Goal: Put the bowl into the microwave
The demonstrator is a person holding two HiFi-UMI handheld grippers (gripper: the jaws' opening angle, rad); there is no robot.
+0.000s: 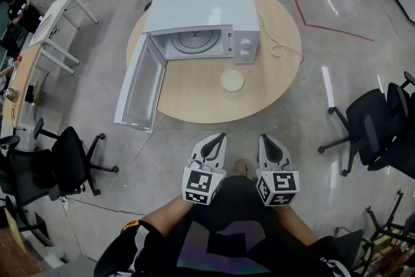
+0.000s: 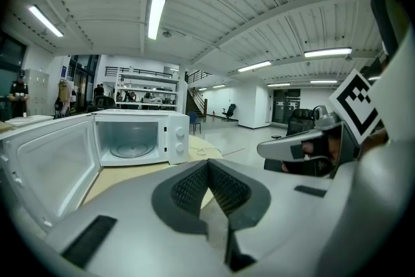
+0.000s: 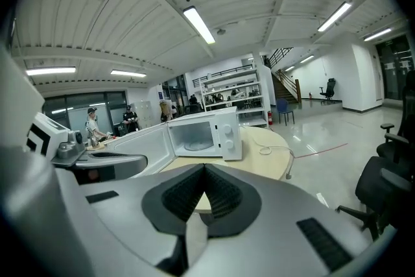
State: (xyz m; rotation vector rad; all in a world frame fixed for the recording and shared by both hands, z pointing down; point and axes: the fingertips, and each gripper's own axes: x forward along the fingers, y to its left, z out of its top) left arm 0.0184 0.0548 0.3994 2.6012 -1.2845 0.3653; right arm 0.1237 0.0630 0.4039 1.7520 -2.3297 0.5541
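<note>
On the round wooden table (image 1: 194, 107), a shallow bowl (image 1: 232, 81) fronts the boxy microwave (image 1: 201, 10); left claw (image 2: 209, 162) and right claw (image 3: 205, 167) closed, empty.

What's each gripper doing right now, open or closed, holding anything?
Left gripper: closed, holding nothing.
Right gripper: closed, holding nothing.

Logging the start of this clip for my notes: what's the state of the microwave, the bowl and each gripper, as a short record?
microwave: on the round table, door open, only the turntable inside
bowl: on the table in front of the microwave, untouched
left gripper: shut, empty, short of the table
right gripper: shut, empty, beside the left
</note>
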